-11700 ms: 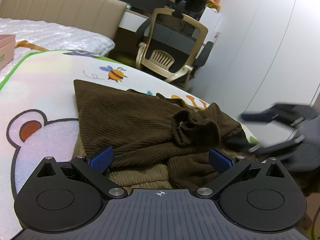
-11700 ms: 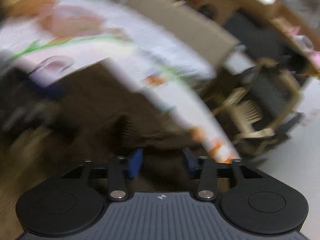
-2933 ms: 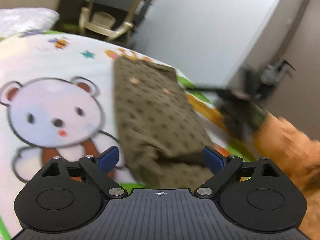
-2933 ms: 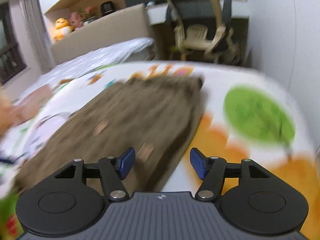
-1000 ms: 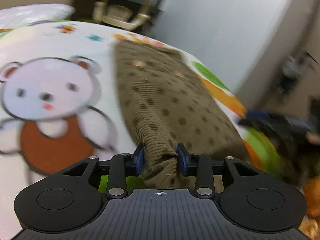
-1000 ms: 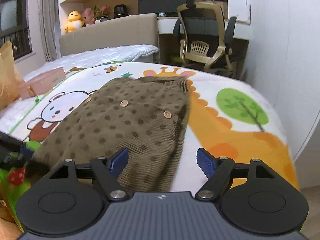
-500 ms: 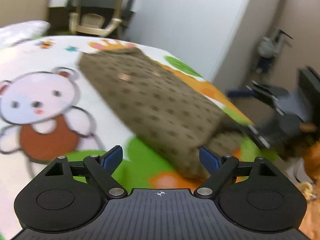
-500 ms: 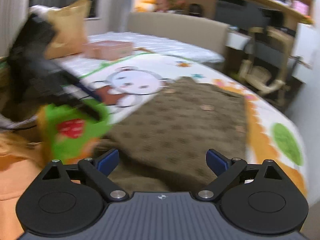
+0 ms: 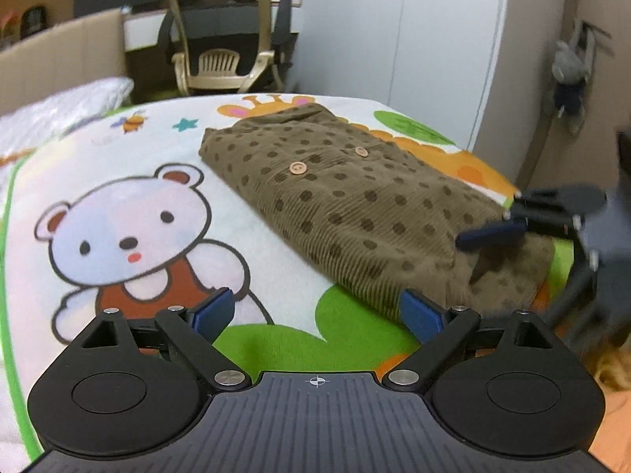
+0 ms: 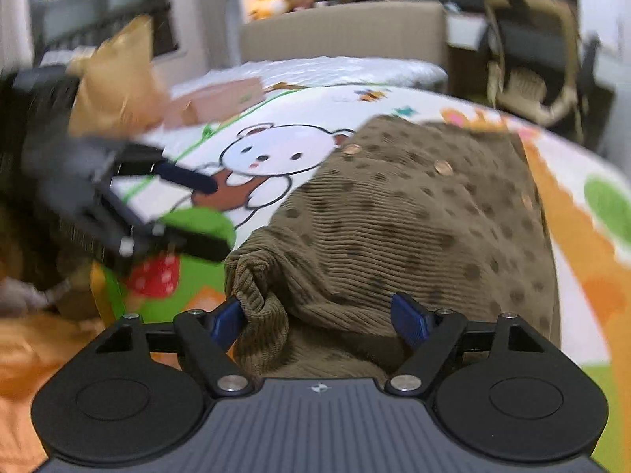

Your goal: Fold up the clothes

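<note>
Corduroy garment (image 10: 414, 228) lies between the spread right tool (image 10: 321, 317); left tool (image 9: 317, 311) spread beside it.

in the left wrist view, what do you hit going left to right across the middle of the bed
Bear print on the mat → polka-dot corduroy garment with two buttons → right gripper, blurred, at the garment's near right corner.

Left gripper (image 9: 317, 313): black ribbed body; round housing either side of jaws; blue pads (image 9: 420, 314); silver screws behind jaws; small white cross mark centred; right gripper (image 10: 321, 317): same black build, blue pads (image 10: 410, 317).
</note>
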Demonstrator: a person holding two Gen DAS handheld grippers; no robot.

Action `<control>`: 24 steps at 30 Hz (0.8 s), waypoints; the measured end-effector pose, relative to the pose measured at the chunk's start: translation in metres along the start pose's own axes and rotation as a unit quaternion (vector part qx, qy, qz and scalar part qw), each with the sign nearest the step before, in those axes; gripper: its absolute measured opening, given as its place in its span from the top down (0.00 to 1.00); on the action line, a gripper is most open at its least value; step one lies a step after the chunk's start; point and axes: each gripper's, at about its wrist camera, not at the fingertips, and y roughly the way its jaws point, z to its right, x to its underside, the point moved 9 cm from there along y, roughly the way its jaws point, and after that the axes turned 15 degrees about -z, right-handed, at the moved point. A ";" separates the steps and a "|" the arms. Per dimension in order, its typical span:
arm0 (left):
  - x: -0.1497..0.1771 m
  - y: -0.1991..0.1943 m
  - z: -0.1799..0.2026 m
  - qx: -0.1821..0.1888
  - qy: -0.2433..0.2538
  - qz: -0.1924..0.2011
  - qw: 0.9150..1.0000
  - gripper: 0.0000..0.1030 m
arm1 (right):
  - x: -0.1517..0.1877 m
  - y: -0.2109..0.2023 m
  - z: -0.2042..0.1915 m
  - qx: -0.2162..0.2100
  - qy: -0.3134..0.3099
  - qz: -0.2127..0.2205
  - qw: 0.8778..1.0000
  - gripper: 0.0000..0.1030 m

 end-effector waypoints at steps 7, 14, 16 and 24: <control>-0.004 0.010 0.020 -0.030 0.064 0.000 0.998 0.07 | 0.006 0.000 0.007 -0.027 0.032 0.008 0.999 0.23; -0.005 0.013 0.021 -0.042 0.086 -0.007 0.995 0.07 | 0.003 0.000 0.012 -0.054 0.053 0.013 0.997 0.23; -0.003 0.008 0.022 -0.043 0.098 -0.006 0.994 0.07 | 0.002 0.000 0.014 -0.062 0.059 0.014 0.996 0.22; 0.005 0.011 0.050 -0.036 0.181 -0.005 0.983 0.06 | 0.002 -0.001 0.006 -0.033 0.026 0.017 0.999 0.21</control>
